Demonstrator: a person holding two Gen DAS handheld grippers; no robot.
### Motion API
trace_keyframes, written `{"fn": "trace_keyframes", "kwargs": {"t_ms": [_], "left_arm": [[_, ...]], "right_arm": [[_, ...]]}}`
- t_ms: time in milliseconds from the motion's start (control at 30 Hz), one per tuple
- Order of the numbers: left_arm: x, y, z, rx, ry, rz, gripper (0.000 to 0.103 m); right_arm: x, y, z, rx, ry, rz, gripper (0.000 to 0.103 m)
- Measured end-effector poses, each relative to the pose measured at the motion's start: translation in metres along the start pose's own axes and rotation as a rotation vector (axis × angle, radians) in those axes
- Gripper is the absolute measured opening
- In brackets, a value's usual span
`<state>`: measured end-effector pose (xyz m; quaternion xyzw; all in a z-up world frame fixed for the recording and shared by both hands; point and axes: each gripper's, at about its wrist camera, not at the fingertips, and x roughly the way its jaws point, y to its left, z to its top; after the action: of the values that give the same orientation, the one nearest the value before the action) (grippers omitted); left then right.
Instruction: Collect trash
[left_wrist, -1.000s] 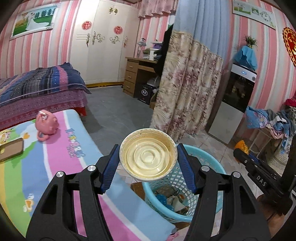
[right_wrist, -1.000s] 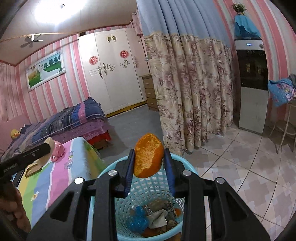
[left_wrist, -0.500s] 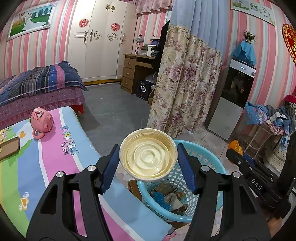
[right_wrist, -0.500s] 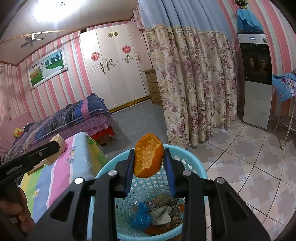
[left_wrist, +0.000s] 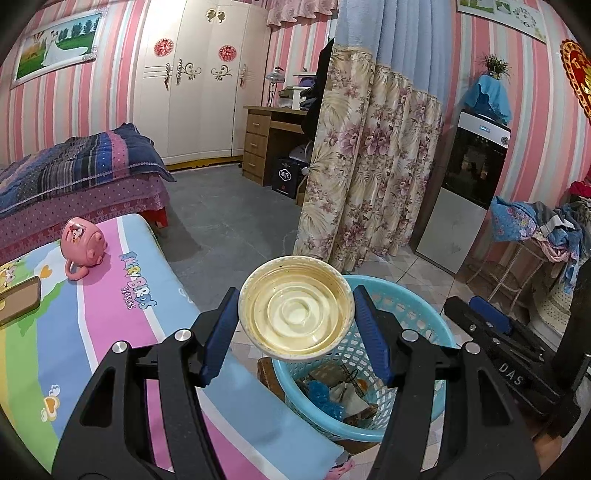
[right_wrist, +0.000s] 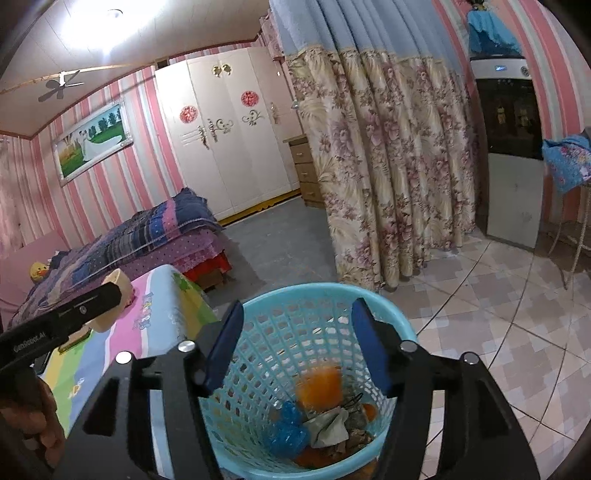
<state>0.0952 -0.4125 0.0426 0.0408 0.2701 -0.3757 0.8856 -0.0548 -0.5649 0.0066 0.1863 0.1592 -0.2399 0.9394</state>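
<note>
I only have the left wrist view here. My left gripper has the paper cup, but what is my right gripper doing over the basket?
Observer: The right gripper is open and empty above the blue basket.
Operator: Where's the orange peel?
Observer: The orange peel is inside the basket, blurred, above the crumpled trash.
Operator: Is my cup lined up?
Observer: From the right wrist view, the paper cup held by the left gripper sits off to the left of the basket, over the striped mat, not above the opening.

Ceiling lamp (right_wrist: 88, 26) glares white; fisheye edges bend; orange peel (right_wrist: 319, 386) motion-blurred.
</note>
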Motion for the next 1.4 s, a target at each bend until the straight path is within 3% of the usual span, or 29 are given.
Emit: {"fn": "trace_keyframes", "kwargs": {"t_ms": [467, 667, 1067, 1167, 1267, 1333, 1400], "left_arm": [[0.005, -0.01, 0.0, 0.017, 0.009, -0.046, 0.061], [0.004, -0.012, 0.002, 0.011, -0.001, -0.055, 0.084], [-0.001, -0.002, 0.001, -0.001, -0.009, -0.023, 0.085], [-0.007, 0.004, -0.001, 0.006, -0.014, 0.008, 0.085], [-0.024, 0.025, -0.006, 0.01, -0.026, 0.091, 0.09], [-0.039, 0.046, -0.012, -0.004, -0.033, 0.156, 0.091], [-0.061, 0.074, -0.019, -0.03, -0.037, 0.233, 0.093]], "right_arm": [[-0.006, -0.011, 0.002, 0.048, -0.043, -0.038, 0.061], [-0.005, -0.007, 0.001, 0.028, -0.027, -0.042, 0.062], [-0.009, 0.002, 0.003, -0.022, -0.035, -0.074, 0.062], [-0.009, 0.01, 0.004, -0.062, -0.035, -0.081, 0.064], [-0.008, 0.027, 0.006, -0.084, -0.023, -0.049, 0.068], [-0.006, 0.055, 0.006, -0.111, -0.004, 0.031, 0.078], [-0.006, 0.09, 0.003, -0.158, 0.013, 0.101, 0.079]]}}
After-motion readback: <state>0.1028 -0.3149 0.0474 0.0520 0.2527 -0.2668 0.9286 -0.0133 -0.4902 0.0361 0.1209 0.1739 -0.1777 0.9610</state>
